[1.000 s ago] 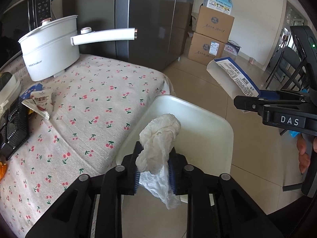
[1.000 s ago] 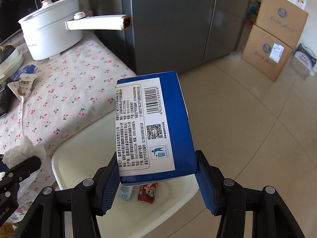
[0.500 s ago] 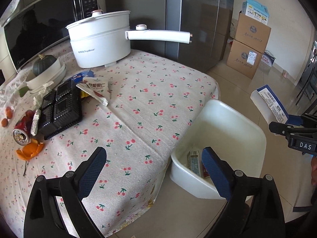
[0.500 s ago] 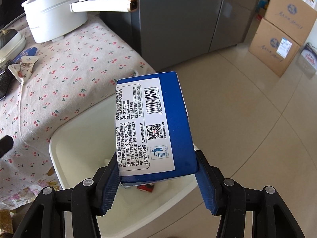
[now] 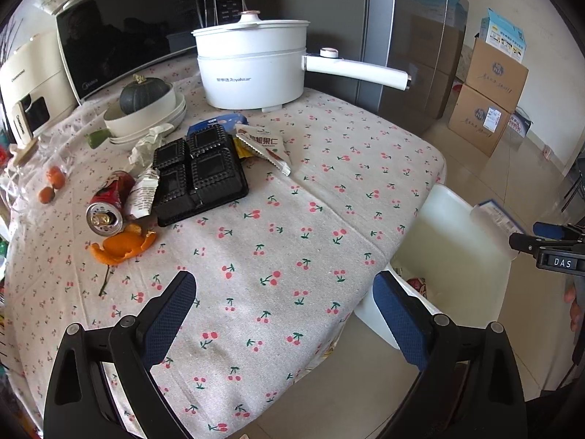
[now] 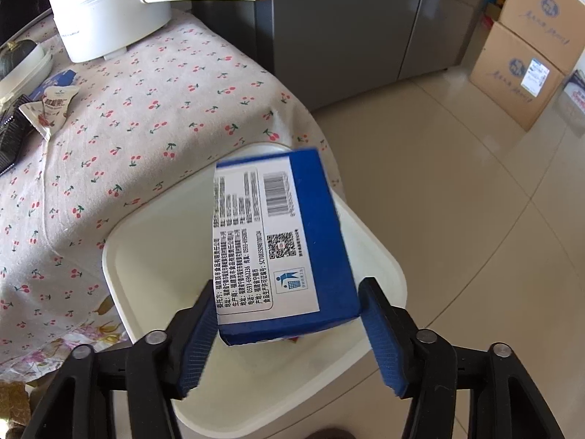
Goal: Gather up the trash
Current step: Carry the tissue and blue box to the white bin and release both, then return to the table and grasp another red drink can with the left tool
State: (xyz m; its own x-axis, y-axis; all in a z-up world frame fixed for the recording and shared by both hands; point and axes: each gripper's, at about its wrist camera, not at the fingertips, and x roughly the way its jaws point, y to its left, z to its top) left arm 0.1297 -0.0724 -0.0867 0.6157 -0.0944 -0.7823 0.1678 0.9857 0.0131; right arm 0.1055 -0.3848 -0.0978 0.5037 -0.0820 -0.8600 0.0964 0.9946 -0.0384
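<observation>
My right gripper (image 6: 289,336) is open over the white bin (image 6: 120,241); the blue box (image 6: 285,241) is blurred and dropping out from between its fingers into the bin. My left gripper (image 5: 285,314) is open and empty above the front of the cherry-print table (image 5: 292,219). Trash lies on the table's left side: a black plastic tray (image 5: 199,175), a crushed red can (image 5: 108,206), orange peel (image 5: 124,245), a snack wrapper (image 5: 265,144) and crumpled tissue (image 5: 148,142). The bin (image 5: 453,256) stands on the floor at the table's right edge, with the right gripper (image 5: 548,248) above it.
A white electric pot (image 5: 252,69) with a long handle, stacked bowls holding a dark squash (image 5: 144,102) and a microwave (image 5: 124,33) stand at the table's back. Two small oranges (image 5: 51,183) lie far left. A grey fridge (image 6: 347,18) and cardboard boxes (image 6: 530,44) stand beyond.
My left gripper let go of the tissue, opened and swung back over the table. My right gripper has opened, and the blue box is slipping down toward the bin.
</observation>
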